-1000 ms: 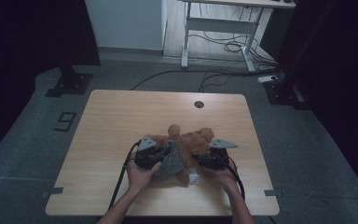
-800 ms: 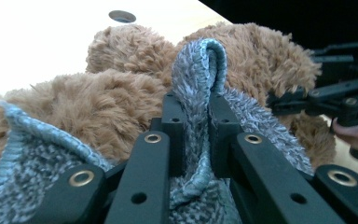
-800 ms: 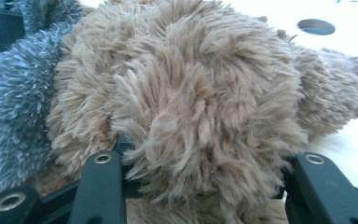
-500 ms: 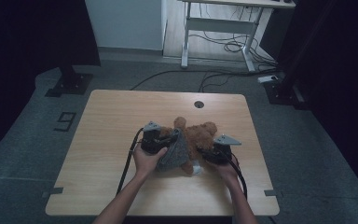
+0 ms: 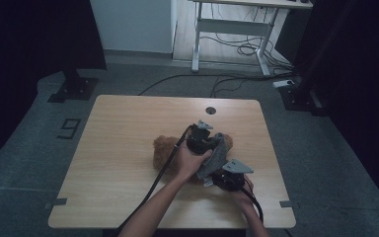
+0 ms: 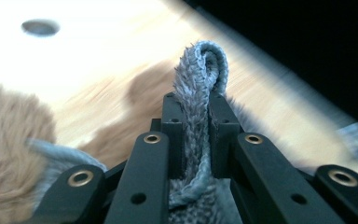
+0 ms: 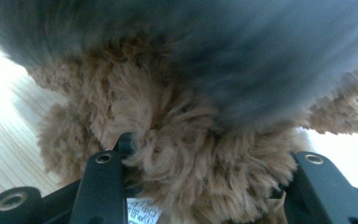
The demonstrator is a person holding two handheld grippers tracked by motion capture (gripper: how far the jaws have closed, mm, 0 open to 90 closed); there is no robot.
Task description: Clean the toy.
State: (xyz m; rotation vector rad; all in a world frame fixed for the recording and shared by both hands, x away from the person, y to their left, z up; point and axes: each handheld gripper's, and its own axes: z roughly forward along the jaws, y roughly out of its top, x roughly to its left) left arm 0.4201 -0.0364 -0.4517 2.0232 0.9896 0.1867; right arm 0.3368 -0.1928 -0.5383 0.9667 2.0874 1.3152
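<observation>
While pinched, grey cloth (image 6: 198, 126) runs between left fingers (image 6: 172, 126).

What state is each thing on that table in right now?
Left gripper: shut on the grey cloth.
Grey cloth: pinched in a fold, lifted off the toy.
Right gripper: jaws around the brown plush toy, just been closing.
Brown plush toy: lying on the table.

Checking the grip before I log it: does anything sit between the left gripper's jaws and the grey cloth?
Nothing visible does. The left gripper is shut directly on a fold of the grey cloth, above the brown plush toy.
</observation>
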